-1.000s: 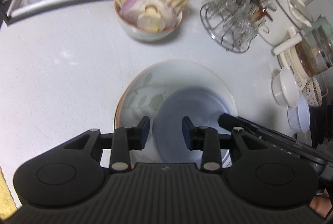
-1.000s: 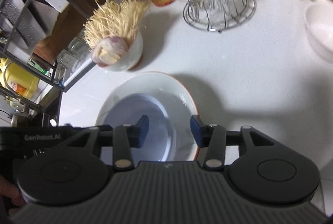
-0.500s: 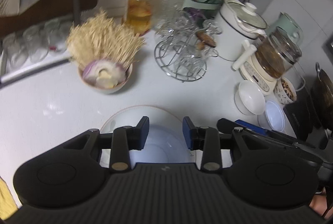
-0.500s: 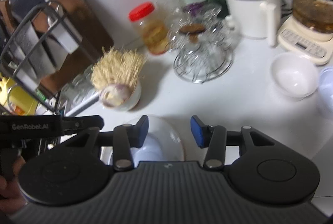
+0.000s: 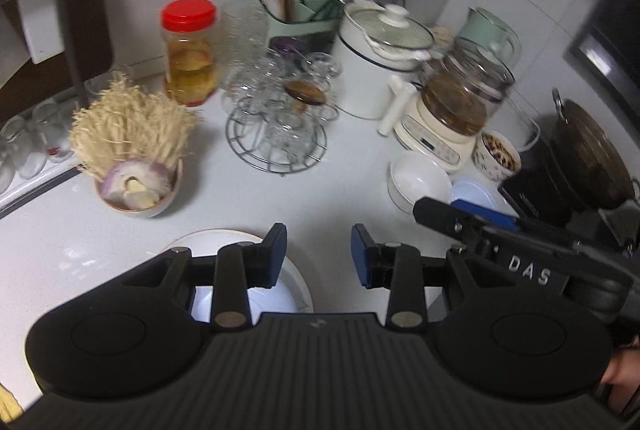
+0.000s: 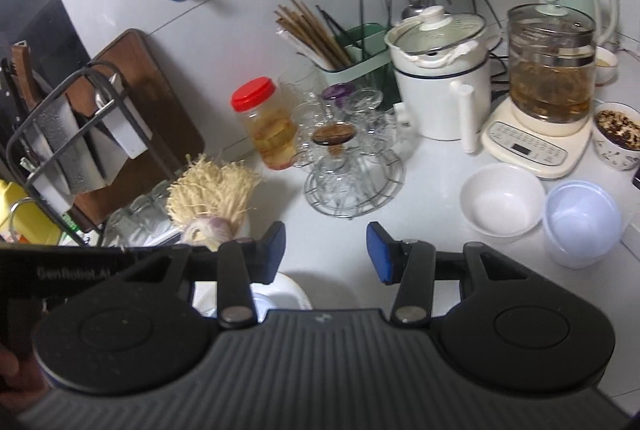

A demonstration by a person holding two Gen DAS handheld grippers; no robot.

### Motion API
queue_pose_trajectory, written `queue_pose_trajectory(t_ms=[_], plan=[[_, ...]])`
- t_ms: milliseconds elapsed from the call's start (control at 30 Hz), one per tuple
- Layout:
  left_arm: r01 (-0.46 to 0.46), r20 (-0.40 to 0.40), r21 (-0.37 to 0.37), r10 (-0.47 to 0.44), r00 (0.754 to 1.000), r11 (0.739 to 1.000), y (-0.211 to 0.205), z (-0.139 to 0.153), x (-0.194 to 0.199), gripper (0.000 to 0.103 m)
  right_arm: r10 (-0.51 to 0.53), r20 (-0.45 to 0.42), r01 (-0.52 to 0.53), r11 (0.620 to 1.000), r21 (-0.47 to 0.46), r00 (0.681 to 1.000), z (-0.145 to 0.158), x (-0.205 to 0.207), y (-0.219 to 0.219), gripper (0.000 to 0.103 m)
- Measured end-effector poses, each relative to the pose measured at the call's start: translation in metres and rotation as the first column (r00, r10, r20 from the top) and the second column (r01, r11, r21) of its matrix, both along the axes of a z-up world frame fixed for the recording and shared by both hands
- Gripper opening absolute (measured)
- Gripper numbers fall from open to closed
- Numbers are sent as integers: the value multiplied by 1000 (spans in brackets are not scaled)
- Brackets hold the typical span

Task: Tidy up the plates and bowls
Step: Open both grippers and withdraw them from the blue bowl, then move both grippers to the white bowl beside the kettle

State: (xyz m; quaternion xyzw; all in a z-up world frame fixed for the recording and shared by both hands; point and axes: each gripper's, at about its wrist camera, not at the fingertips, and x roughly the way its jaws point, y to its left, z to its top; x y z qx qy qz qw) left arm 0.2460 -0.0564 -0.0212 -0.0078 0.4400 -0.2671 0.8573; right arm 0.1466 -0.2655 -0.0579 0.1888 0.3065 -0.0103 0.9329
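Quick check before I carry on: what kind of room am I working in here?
Most likely a home kitchen counter: a lidded white cooker, chopsticks in a green holder, and a wooden cutting board against the wall.

My left gripper (image 5: 319, 256) and right gripper (image 6: 326, 254) are matte black, with ribbed bases, blue finger pads, silver pivot screws and white lettering.
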Motion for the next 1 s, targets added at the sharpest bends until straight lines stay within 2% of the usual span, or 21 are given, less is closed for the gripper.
queue_pose_trajectory(t_ms=[300, 767, 1000], plan=[[47, -33, -31, -48, 998, 998, -34, -14, 7, 41, -80, -31, 79, 997, -13, 996, -10, -15, -30, 48], [97, -134, 7, -95, 986, 995, -103, -64, 40, 41, -239, -132, 243, 970, 15, 962, -47, -20, -93, 48], [123, -181, 37, -114, 977, 992, -143, -92, 66, 42, -275, -207, 298, 950, 90, 939, -74, -8, -123, 48]])
